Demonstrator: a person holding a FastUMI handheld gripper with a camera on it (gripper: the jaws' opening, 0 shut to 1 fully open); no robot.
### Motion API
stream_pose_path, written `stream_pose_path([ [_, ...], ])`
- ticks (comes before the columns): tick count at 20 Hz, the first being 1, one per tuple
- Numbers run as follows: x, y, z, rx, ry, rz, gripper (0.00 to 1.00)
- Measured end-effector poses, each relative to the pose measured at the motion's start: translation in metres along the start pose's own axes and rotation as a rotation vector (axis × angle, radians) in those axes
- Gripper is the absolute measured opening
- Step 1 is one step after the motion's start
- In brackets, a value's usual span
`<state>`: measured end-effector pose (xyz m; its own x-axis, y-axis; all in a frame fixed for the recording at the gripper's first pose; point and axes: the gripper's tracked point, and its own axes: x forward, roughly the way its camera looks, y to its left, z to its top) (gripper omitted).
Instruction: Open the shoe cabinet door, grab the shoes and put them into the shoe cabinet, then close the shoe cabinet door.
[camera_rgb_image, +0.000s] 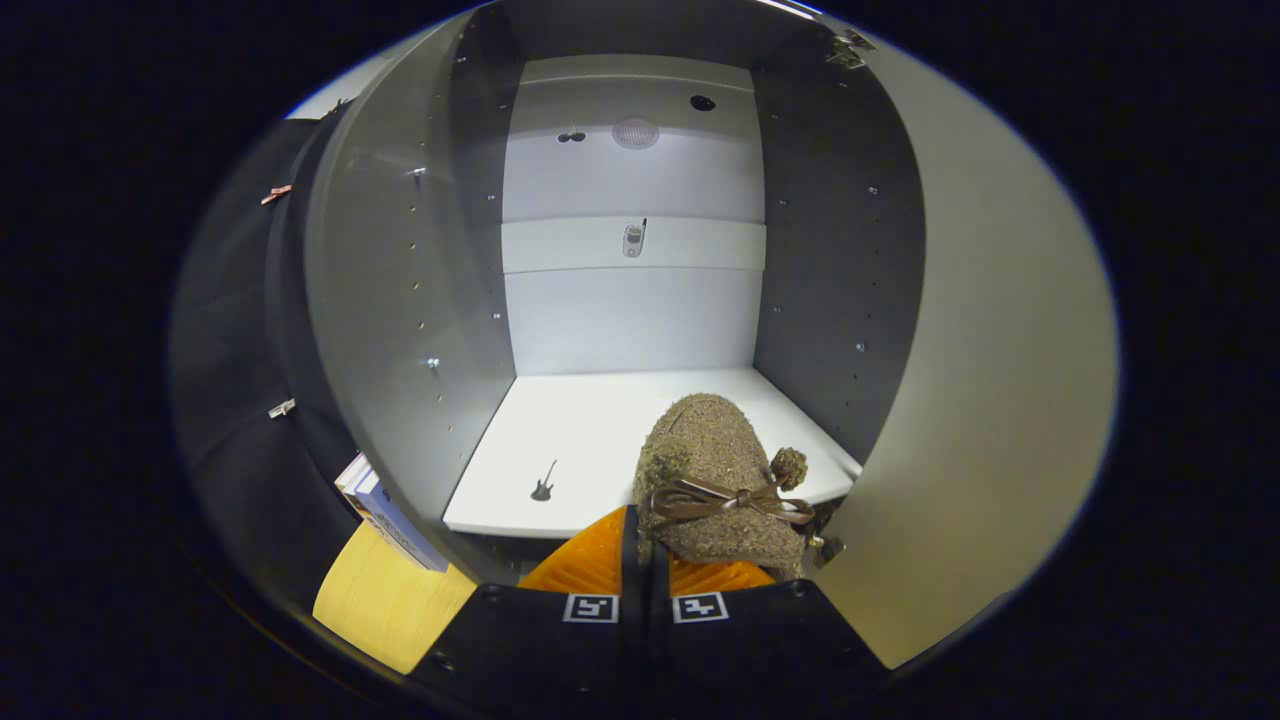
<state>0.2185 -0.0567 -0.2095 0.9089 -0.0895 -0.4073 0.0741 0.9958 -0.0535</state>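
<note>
Shoe (722, 470): heel hidden behind the gripper (645, 555); whether its closed fingers pinch the shoe is unclear.

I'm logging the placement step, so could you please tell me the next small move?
Probably ease forward and lower: the tool is shut on the brown shoe, whose toe is over the white shelf but whose heel still overhangs its front edge, with the cabinet door open.

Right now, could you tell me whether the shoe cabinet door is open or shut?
Open: the door is swung aside and the white shelf shows. The gripper holds the shoe at its front edge.
</note>
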Motion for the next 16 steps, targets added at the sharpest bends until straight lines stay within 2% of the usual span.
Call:
stream_pose_path([
  [10, 0.102, -0.007, 0.056, -0.033, 0.026, 0.008, 0.05],
  [16, 0.143, 0.003, 0.060, -0.027, 0.041, 0.038, 0.05],
])
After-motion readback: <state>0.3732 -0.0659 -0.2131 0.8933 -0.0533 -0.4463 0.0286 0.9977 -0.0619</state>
